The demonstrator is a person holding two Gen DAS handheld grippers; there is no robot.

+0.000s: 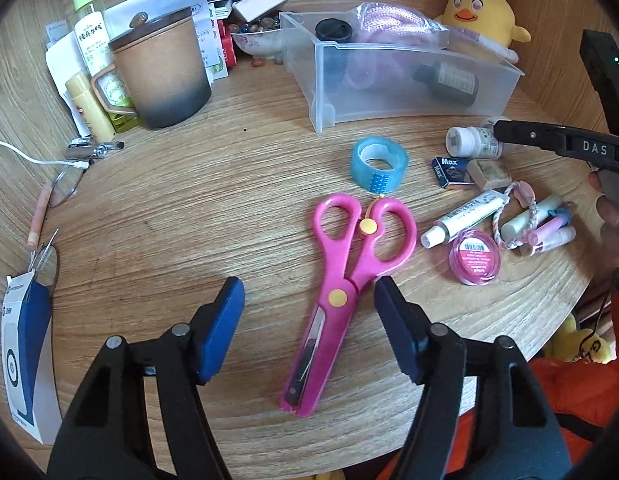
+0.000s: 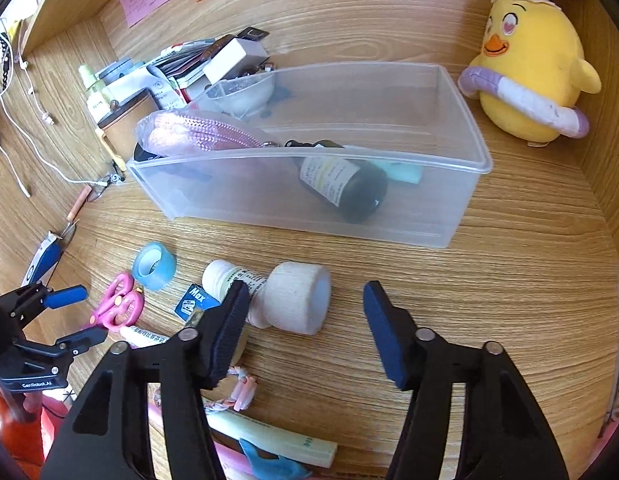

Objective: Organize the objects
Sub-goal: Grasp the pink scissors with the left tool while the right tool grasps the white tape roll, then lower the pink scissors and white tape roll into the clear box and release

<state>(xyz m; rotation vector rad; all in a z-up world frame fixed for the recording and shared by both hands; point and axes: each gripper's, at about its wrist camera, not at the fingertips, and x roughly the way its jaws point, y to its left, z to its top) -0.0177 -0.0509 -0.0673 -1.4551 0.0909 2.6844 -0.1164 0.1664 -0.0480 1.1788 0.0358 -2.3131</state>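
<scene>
Pink scissors point(image 1: 341, 260) lie flat on the wooden desk point(image 1: 189, 220), blades toward the camera. My left gripper point(image 1: 308, 284) is open astride them near the pivot, pads apart from the plastic. A white bandage roll point(image 2: 297, 300) lies on its side against a white pill bottle point(image 2: 221, 276). My right gripper point(image 2: 307, 286) is open around the roll, its left finger close to roll and bottle, its right finger well clear. Behind stands a clear plastic bin point(image 2: 309, 216) holding a dark bottle point(image 2: 345, 184) and a pink cord bag point(image 2: 201, 132).
A blue tape roll point(image 1: 379, 164), a staple box point(image 1: 449, 170), an eraser point(image 1: 489, 172), a tube point(image 1: 461, 220), a pink pot point(image 1: 475, 256) and pastel sticks point(image 1: 545, 224) lie right of the scissors. A mug point(image 1: 161, 76), glasses point(image 1: 65, 184) and a yellow plush chick point(image 2: 529, 68) ring the desk.
</scene>
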